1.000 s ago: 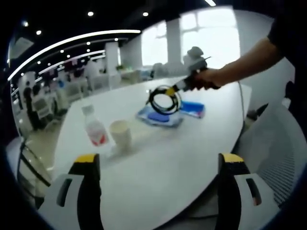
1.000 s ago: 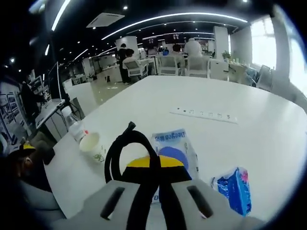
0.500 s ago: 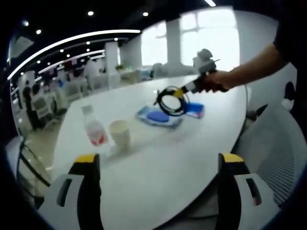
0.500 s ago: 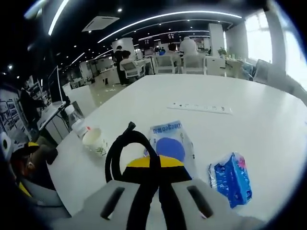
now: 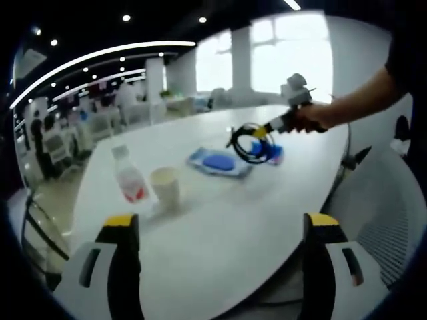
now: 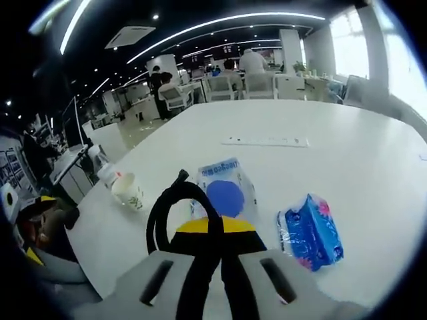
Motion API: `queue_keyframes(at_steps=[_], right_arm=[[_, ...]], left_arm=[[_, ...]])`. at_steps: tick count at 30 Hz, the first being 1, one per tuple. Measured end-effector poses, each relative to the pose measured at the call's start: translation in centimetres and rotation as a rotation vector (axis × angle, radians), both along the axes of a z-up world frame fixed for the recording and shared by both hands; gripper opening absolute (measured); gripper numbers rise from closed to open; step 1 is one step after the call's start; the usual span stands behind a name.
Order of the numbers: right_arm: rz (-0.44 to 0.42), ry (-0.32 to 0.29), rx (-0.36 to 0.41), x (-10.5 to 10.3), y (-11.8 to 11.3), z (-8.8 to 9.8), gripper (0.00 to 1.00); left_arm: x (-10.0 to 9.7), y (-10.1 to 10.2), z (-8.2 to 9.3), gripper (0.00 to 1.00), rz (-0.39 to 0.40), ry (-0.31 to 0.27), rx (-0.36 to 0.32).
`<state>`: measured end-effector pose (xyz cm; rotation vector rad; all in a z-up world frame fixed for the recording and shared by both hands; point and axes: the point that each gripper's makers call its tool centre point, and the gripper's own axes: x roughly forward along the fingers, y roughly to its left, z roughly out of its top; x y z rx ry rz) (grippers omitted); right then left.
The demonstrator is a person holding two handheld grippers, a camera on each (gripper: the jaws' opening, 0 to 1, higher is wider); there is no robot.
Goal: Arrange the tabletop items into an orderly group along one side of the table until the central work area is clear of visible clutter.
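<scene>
A coiled black cable (image 6: pixel 175 212) hangs in the air, pinched by my right gripper (image 6: pixel 215 230), whose jaws are shut on it. Seen from the left gripper view, that right gripper (image 5: pixel 263 130) holds the cable (image 5: pixel 247 144) above the blue tissue pack (image 5: pixel 270 152). On the white table (image 6: pixel 360 153) lie the blue-and-white wipes pack (image 6: pixel 223 193) and the blue tissue pack (image 6: pixel 308 230). Farther left stand a paper cup (image 6: pixel 128 191) and a small plastic bottle (image 6: pixel 107 175). My left gripper (image 5: pixel 220 230) is open at the table's near edge, with the cup (image 5: pixel 167 189) and bottle (image 5: pixel 130 177) ahead of it.
A white power strip (image 6: pixel 265 141) lies farther back on the table. A person's arm (image 5: pixel 350 100) reaches in from the right. A mesh chair (image 5: pixel 390 213) stands beside the table's edge. Desks, chairs and people fill the office beyond.
My right gripper has carried the cable to the right, from over the wipes pack to over the blue tissue pack. The left gripper has stayed still.
</scene>
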<state>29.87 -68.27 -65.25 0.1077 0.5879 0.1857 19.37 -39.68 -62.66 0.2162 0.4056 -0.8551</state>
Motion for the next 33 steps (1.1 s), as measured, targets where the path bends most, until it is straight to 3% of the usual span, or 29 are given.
queue_keyframes(at_steps=[33], right_arm=[[-0.12,0.121,0.003,-5.9,-4.8,-5.1,0.02]], left_arm=[[-0.2,-0.1,-0.4,0.99,-0.014,0.016,0.011]])
